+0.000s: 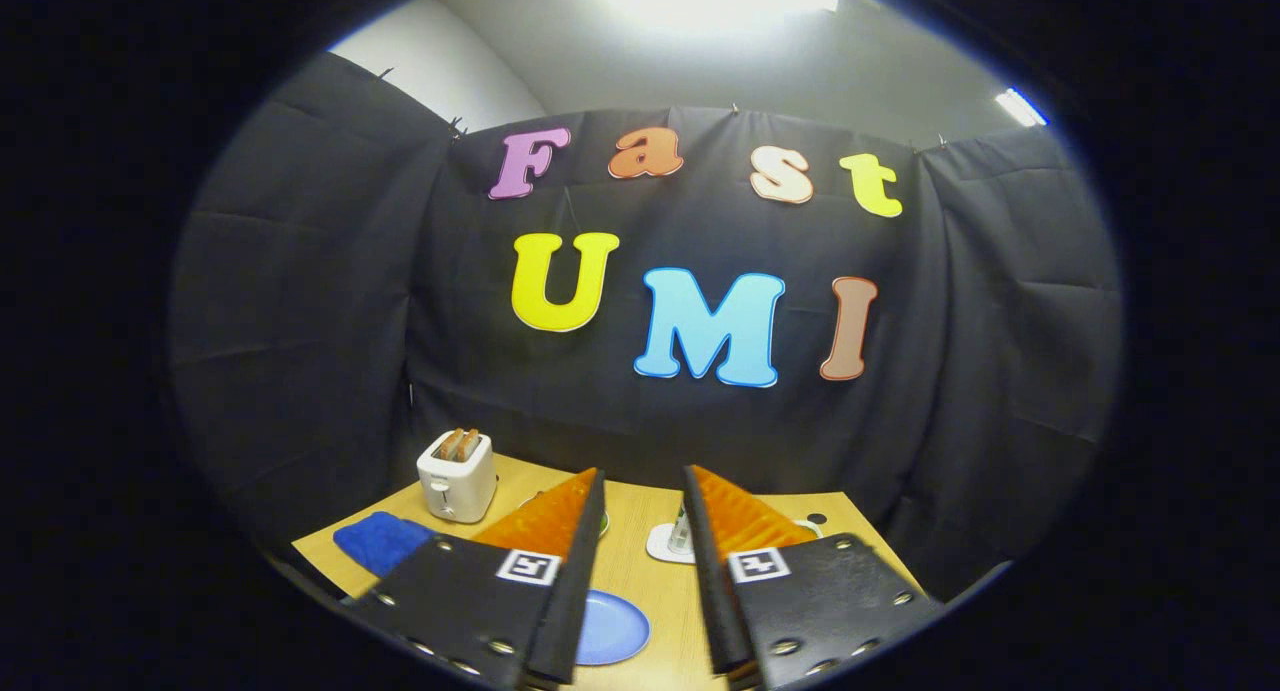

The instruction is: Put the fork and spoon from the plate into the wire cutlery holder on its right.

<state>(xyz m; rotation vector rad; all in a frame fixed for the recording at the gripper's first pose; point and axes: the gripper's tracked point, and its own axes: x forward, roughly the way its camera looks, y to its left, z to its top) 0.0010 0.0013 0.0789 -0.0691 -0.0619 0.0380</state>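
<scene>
Right, my claw is up high above the wooden table, fingers spread wide apart with nothing held between them. Down between the fingers, low and close to me, sits the blue plate; the inner edge of my left finger covers part of it, and I cannot make out the fork or the spoon on the part that shows. Just ahead, peeking out beside the inner edge of my right finger, is the wire cutlery holder standing on a small white base, over to the right of the plate and farther back on the table. My right finger hides most of it, so I cannot tell whether anything is inside. Off to the left, beyond my left finger, there is a white toaster with two brown slices sticking out of the top, and near it, closer to me, a blue cloth lies on the table near its edge.
</scene>
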